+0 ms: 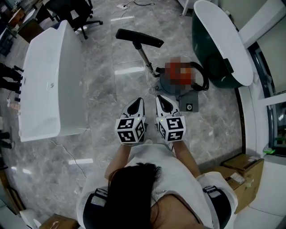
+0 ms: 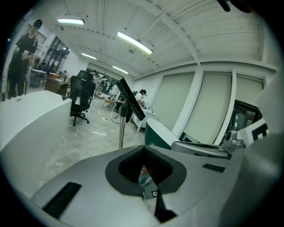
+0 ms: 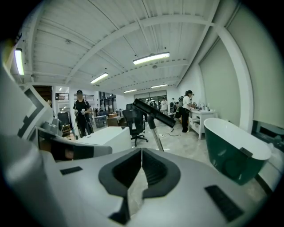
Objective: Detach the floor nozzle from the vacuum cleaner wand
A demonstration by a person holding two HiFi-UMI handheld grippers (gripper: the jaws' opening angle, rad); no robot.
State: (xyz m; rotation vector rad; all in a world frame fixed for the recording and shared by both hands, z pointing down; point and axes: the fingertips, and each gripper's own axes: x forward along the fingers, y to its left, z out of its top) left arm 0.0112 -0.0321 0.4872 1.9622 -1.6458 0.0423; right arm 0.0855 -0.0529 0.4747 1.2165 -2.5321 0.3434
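Vacuum cleaner wand (image 1: 145,56) rises between left bathtub (image 1: 73,76) and right bathtub (image 1: 208,58).

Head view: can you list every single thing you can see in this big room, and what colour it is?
vacuum cleaner: one, bluish grey with a black hose, floor right of centre
wand: one, silvery, standing up from the vacuum cleaner
floor nozzle: one, black, up in the air on the wand's top end
white bathtub: one, white, left
green bathtub: one, dark green outside, white inside, top right
office chair: one, black, top left
cardboard boxes: at least two, brown, bottom right
left gripper: one, white, shut, empty
right gripper: one, white, shut, empty
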